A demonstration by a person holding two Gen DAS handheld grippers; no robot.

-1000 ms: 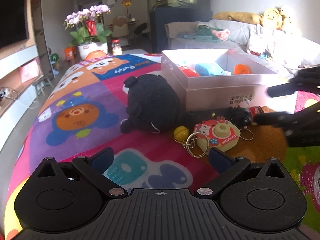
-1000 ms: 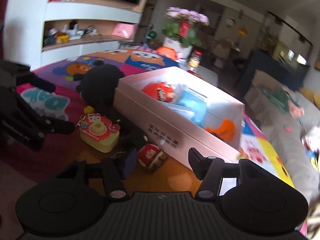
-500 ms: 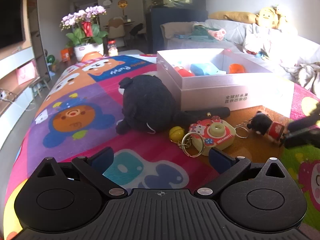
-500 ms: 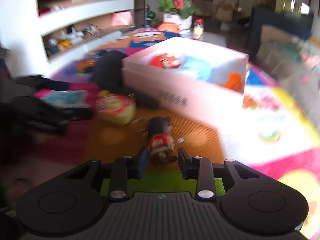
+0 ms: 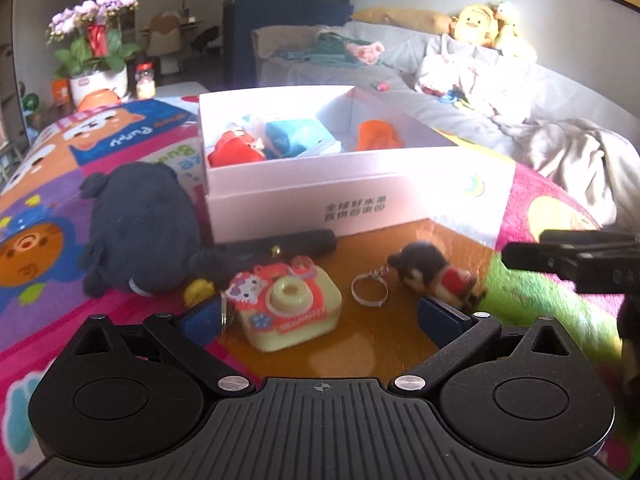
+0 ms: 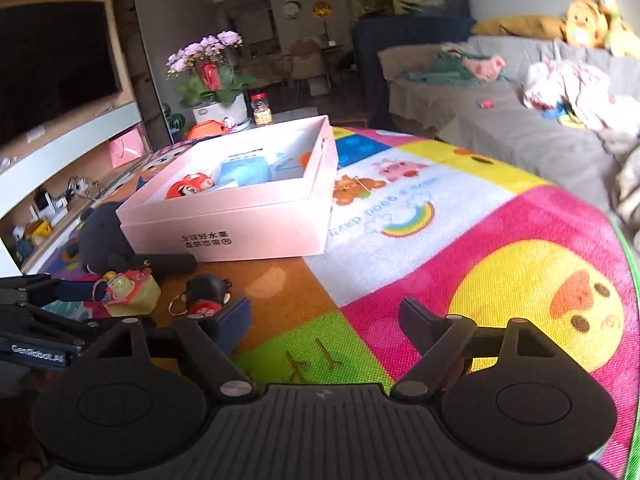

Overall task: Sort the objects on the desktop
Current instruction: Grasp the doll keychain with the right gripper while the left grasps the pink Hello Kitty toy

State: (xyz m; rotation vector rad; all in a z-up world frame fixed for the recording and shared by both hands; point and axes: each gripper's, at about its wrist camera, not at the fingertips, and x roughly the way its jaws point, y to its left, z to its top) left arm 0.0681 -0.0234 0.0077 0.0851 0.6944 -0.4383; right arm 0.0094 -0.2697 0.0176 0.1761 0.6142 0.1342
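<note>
A white box (image 5: 360,196) (image 6: 256,220) holds red, blue and orange toys. In front of it lie a yellow toy camera keychain (image 5: 288,308) (image 6: 128,292), a small dark figure keychain with a red body (image 5: 436,272) (image 6: 208,296) and a black plush toy (image 5: 140,228) (image 6: 100,240). My left gripper (image 5: 316,316) is open, its fingers on either side of the camera keychain. My right gripper (image 6: 320,320) is open and empty; the figure keychain lies just beyond its left finger (image 6: 232,320).
All sits on a colourful cartoon play mat (image 6: 480,240) over a table. A flower pot (image 5: 96,76) and a small jar (image 5: 146,80) stand at the far end. A grey sofa with clothes and plush toys (image 5: 480,80) lies to the right.
My right gripper was closed around the figure keychain, then opened and swung right, leaving the keychain on the mat. My left gripper moved forward to the camera keychain.
</note>
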